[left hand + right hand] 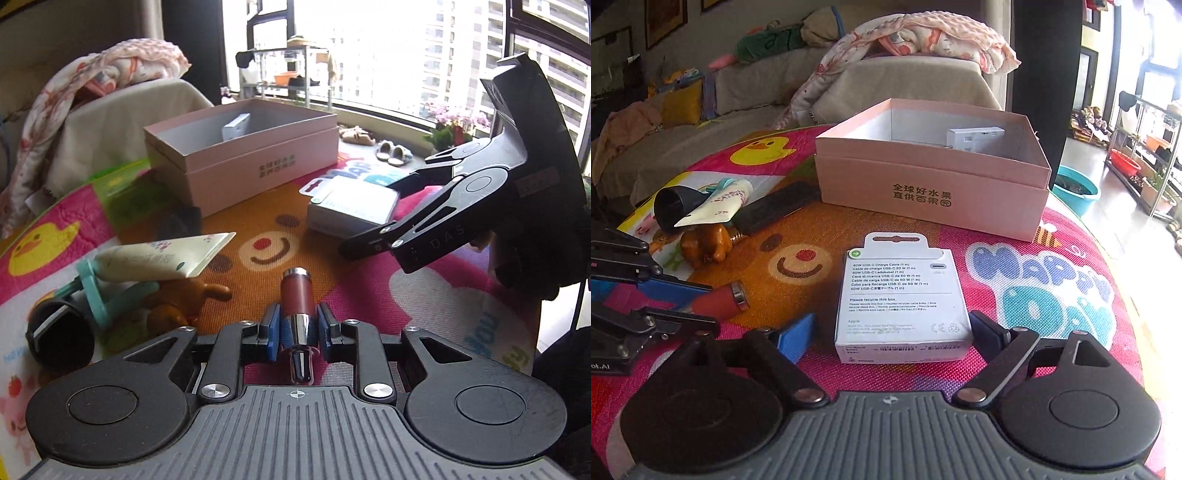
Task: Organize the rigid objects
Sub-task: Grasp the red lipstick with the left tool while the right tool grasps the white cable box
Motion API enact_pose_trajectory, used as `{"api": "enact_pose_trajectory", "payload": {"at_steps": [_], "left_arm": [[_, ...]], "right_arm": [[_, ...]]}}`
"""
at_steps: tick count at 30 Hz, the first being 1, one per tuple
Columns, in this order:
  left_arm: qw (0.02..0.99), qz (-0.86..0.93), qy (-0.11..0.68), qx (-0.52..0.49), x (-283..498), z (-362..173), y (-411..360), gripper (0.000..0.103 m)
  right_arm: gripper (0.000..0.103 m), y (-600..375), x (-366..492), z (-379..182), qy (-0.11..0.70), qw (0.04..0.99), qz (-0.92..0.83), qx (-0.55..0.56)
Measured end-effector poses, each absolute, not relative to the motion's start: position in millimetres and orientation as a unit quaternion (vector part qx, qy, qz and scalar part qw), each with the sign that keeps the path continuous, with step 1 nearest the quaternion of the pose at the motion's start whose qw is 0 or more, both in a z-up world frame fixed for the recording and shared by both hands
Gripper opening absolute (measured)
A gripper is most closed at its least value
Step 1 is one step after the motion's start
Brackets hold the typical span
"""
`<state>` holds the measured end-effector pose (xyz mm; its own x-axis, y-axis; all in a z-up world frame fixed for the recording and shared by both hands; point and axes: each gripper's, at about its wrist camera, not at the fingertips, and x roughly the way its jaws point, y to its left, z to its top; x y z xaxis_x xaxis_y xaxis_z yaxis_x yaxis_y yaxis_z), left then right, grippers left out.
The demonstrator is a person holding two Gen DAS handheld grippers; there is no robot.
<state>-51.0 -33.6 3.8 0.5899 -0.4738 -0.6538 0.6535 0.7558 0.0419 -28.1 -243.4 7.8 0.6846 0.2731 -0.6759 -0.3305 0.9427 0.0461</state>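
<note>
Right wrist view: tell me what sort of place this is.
Most likely a home living room. A sofa with a blanket draped over it stands behind a children's play mat, and a window looks out on apartment towers.

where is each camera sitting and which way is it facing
Left wrist: sits on the left gripper, shut on a red cylinder with chrome ends; faces the window; right gripper shows at right.
Right wrist: sits on the right gripper, open around a white cable box; faces the sofa; left gripper shows at left.
Shared: pink cardboard box, cylinder, cable box.
</note>
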Motion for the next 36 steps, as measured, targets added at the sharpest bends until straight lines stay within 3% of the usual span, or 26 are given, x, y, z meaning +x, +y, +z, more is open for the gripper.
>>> {"api": "enact_pose_trajectory", "payload": {"at_steps": [10,18,23,36], "left_arm": [[0.884,-0.261,0.327,0.208,-66.9,10.0,3.5,0.029],[0.904,-0.215,0.342,0.139,-47.2,9.3,21.8,0.029],[0.907,-0.219,0.342,0.114,-41.3,7.8,17.7,0.025],[0.891,-0.264,0.359,0.087,-54.9,8.1,-1.9,0.026]], "right_arm": [[0.096,-239.0,-26.0,5.9,0.365,0.914,0.172,-0.046],[0.103,-238.8,-24.5,5.1,0.373,0.910,0.178,-0.040],[0.103,-237.9,-23.8,4.8,0.377,0.907,0.180,-0.044],[0.103,-238.9,-24.9,5.0,0.377,0.906,0.185,-0.046]]}}
